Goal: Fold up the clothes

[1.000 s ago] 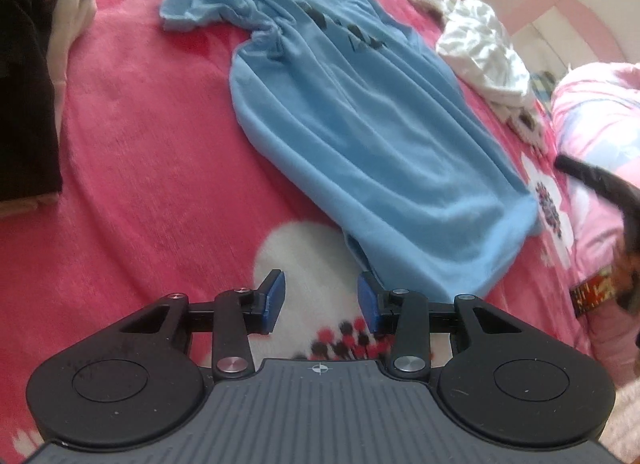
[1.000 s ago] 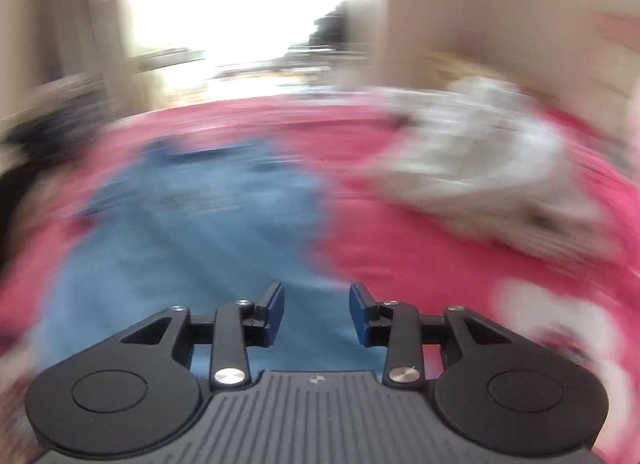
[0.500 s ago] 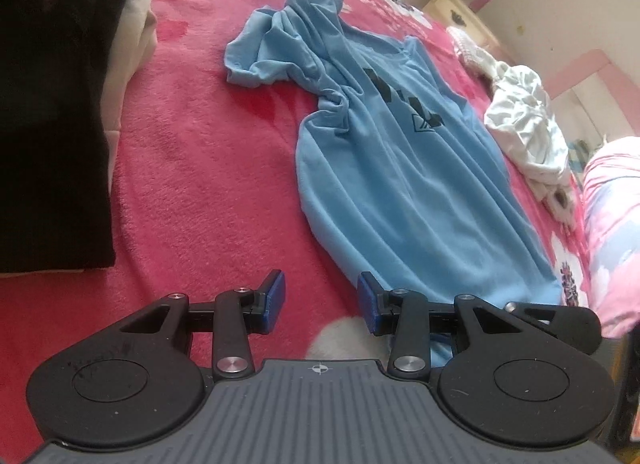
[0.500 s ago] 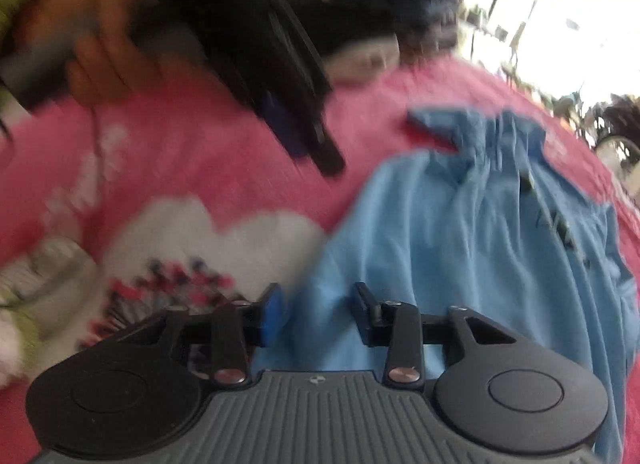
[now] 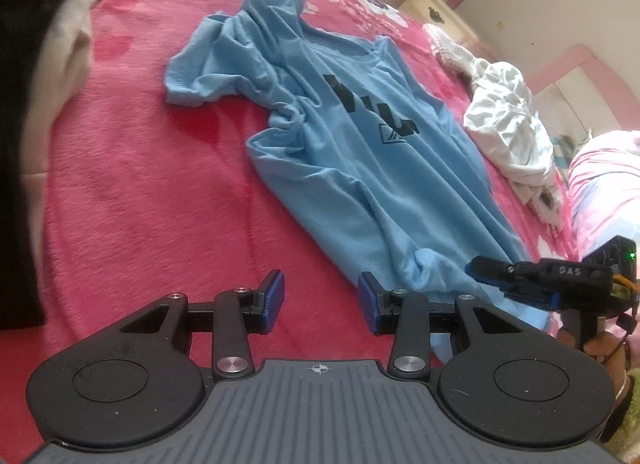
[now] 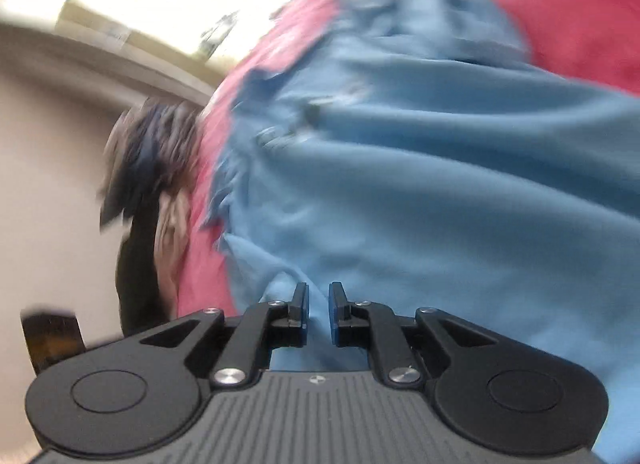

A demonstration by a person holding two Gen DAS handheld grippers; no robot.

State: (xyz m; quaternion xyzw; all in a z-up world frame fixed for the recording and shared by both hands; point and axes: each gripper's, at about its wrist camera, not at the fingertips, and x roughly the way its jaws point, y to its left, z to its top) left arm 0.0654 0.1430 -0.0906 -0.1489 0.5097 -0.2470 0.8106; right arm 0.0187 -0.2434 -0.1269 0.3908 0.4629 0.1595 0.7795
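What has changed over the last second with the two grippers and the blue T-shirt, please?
The right gripper swung down to the blue T-shirt and narrowed its fingers around the hem, bunching the cloth there. The left gripper pulled back from the hem, still open and empty. The white garment and pink blanket stayed put.

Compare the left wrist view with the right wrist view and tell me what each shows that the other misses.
Only the left wrist view shows the crumpled white garment, the black print on the shirt's chest, and the open left hand-held gripper over the bare blanket. Only the right wrist view shows the right hand-held gripper nearly closed on a fold of the shirt's fabric. Both show the light blue T-shirt lying on the pink fleece blanket.
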